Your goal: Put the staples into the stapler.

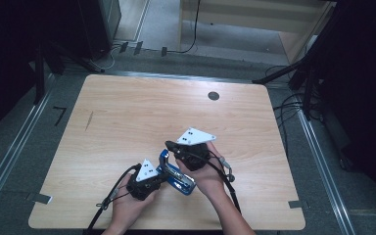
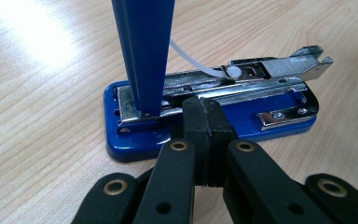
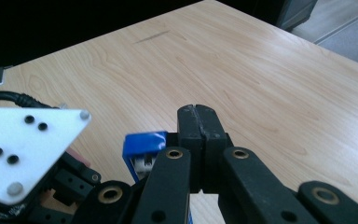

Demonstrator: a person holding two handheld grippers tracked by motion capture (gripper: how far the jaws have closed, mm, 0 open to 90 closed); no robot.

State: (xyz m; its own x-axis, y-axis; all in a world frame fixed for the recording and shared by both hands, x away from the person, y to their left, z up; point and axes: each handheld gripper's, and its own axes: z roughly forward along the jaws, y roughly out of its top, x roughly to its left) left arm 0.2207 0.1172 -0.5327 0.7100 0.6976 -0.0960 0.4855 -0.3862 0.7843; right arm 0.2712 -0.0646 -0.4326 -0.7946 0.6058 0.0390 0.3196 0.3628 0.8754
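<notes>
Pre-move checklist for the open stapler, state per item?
1. Stapler base flat on the table: ok.
2. Blue lid swung upright, magazine exposed: ok.
3. Left gripper shut, tips at the stapler's base; whether they press it down: cannot tell.
4. Right gripper shut beside the lid's tip; firm hold on it: cannot tell.
5. White pusher strip sits free of the magazine channel: ok.
6. Staples loaded in the channel: cannot tell.
</notes>
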